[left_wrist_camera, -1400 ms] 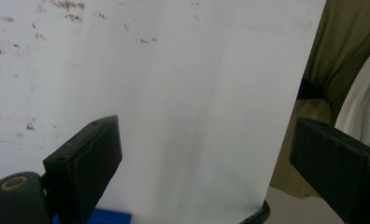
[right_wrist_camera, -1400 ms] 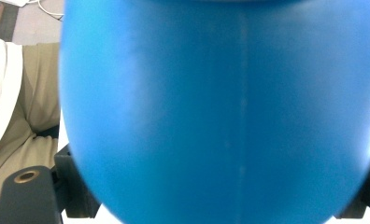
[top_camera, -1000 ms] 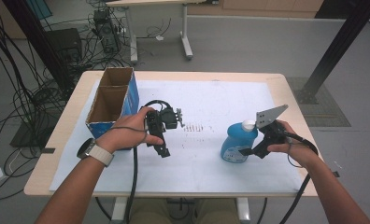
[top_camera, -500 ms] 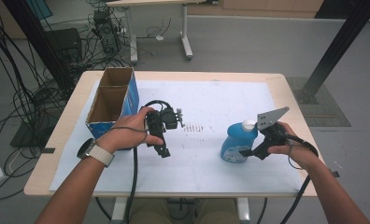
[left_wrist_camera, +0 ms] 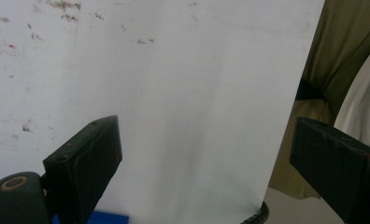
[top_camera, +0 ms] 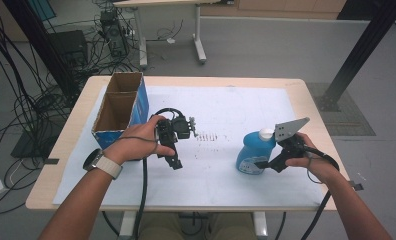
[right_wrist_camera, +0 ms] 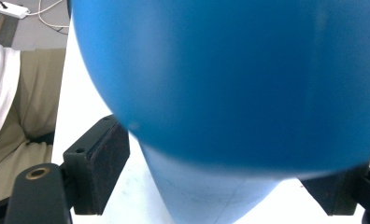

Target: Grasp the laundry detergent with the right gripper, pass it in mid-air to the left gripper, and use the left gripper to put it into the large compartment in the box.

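A blue plastic bottle [top_camera: 251,155] with a white cap stands upright on the white sheet [top_camera: 226,107] at the table's right. My right gripper [top_camera: 260,164] reaches in from the right, its jaws on either side of the bottle [right_wrist_camera: 230,84]. These jaws have just been closing. The left pad [right_wrist_camera: 101,168] still shows a gap to the bottle's narrow part, and the other pad is mostly hidden behind the bottle. Near the table's middle left, my left gripper [top_camera: 173,160] is held above the sheet. Its jaws [left_wrist_camera: 206,144] stand wide apart with nothing between them.
An open cardboard box [top_camera: 118,107] with blue sides stands at the table's left, just beyond my left hand. Small dark marks dot the sheet [top_camera: 211,137] between the hands. Cables and table legs crowd the floor behind and to the left.
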`<action>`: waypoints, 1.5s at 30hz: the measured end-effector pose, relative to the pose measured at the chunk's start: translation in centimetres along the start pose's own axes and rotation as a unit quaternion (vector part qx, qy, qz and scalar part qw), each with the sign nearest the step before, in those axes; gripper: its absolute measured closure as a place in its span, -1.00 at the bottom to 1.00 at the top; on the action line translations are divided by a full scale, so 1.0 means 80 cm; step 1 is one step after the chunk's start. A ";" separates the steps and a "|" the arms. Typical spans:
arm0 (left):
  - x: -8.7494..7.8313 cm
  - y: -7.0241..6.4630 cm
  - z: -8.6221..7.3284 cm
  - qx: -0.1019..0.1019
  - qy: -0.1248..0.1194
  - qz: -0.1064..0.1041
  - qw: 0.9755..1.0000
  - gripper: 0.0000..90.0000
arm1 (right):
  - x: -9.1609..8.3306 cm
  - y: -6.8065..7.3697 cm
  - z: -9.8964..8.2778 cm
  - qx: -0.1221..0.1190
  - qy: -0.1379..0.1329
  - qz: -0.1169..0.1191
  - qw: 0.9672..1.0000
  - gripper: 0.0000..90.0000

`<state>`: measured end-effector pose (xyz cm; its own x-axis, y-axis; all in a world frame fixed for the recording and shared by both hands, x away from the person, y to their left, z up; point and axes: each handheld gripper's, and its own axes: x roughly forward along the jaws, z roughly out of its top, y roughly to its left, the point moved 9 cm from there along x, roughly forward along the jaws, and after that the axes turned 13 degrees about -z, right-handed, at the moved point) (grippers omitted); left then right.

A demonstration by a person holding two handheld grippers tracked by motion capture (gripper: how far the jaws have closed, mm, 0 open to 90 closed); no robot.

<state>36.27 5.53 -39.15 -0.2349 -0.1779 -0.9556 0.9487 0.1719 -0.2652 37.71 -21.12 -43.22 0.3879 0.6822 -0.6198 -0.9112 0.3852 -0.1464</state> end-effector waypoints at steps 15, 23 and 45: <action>0.000 -0.001 0.000 -0.001 -0.001 0.000 1.000 -0.78 | 0.002 0.002 -0.002 0.001 -0.017 -0.004 1.000 -0.58; 0.002 -0.002 0.000 -0.003 -0.003 -0.001 1.000 -0.78 | 0.006 0.003 -0.004 0.001 -0.023 -0.005 1.000 -0.55; 0.002 -0.002 0.000 -0.003 -0.001 -0.001 1.000 -0.78 | 0.015 0.006 -0.008 0.012 -0.047 0.003 0.999 -0.41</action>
<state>36.07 5.49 -39.29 -0.2366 -0.1794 -0.9549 0.9470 0.1774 -0.2680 37.65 -20.53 -44.52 0.3953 0.7398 -0.5444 -0.9101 0.3956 -0.1232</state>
